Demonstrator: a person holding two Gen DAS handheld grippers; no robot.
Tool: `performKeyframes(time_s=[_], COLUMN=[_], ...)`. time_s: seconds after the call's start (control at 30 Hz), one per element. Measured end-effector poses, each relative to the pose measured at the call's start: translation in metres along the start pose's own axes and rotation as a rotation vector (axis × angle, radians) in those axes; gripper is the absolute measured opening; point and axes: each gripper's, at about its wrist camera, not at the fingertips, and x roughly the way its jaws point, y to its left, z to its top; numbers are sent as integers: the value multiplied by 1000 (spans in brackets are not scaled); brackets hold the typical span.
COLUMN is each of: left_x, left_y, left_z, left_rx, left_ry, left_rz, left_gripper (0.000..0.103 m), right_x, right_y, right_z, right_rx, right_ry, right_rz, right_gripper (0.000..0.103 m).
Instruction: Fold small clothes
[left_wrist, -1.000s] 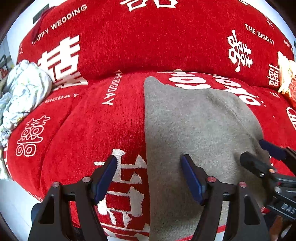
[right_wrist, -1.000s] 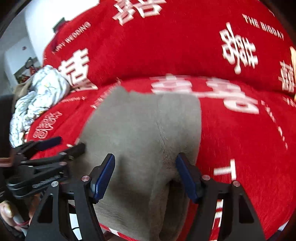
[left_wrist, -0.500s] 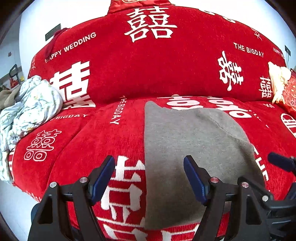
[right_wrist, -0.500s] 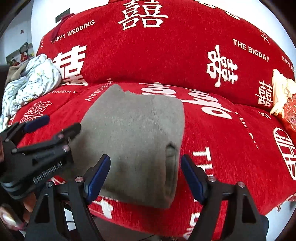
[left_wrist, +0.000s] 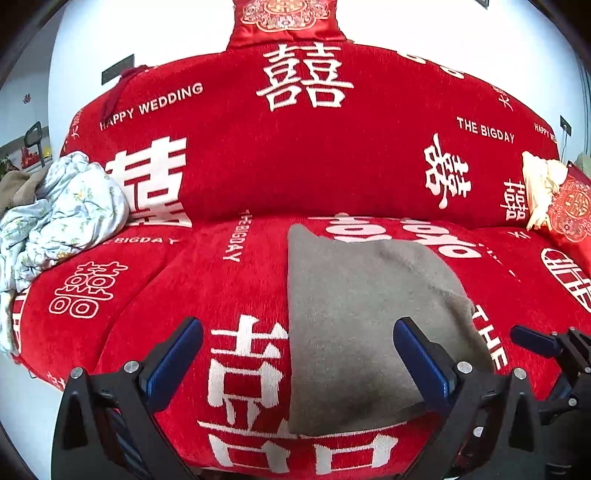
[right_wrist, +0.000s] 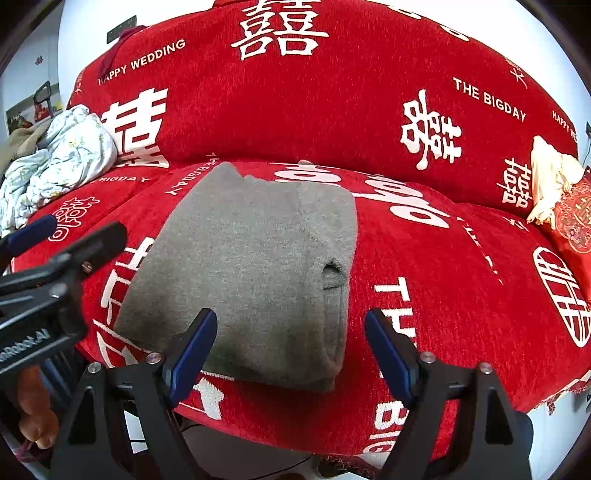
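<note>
Folded grey garment (right_wrist: 255, 273) is seen at 12 o'clock of the right tongs (right_wrist: 291, 347), long axis running 12-to-6, while the left tongs (left_wrist: 295, 360) sit off its left edge, both just spread wider, nothing pinched.

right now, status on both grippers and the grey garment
Left gripper open, jaws just widened, empty. Right gripper open, empty. Grey garment folded flat on red sofa cover. Nothing in the way.

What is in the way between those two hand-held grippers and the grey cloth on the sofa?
Nothing visible. The folded grey cloth lies flat on the red sofa cover, with both hand-held grippers, left and right, open just in front of it, nothing between them.
</note>
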Motion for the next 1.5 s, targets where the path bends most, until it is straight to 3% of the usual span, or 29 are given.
performKeyframes(time_s=[0.2,0.5,1.5], left_x=[2,-7,-8], left_y=[-11,-24,-25], left_z=[-2,-2,-2], left_rx=[57,122,130], left_ry=[48,47,48], left_rz=[-26,-25,-31], left_gripper=[103,103,103], right_x=[3,2,2], right_y=[0,-2,-5], right_z=[-2,-4,-3], right_rx=[1,7,12], right_ry=[15,22,19], right_rz=[3,1,1], right_gripper=[84,84,84])
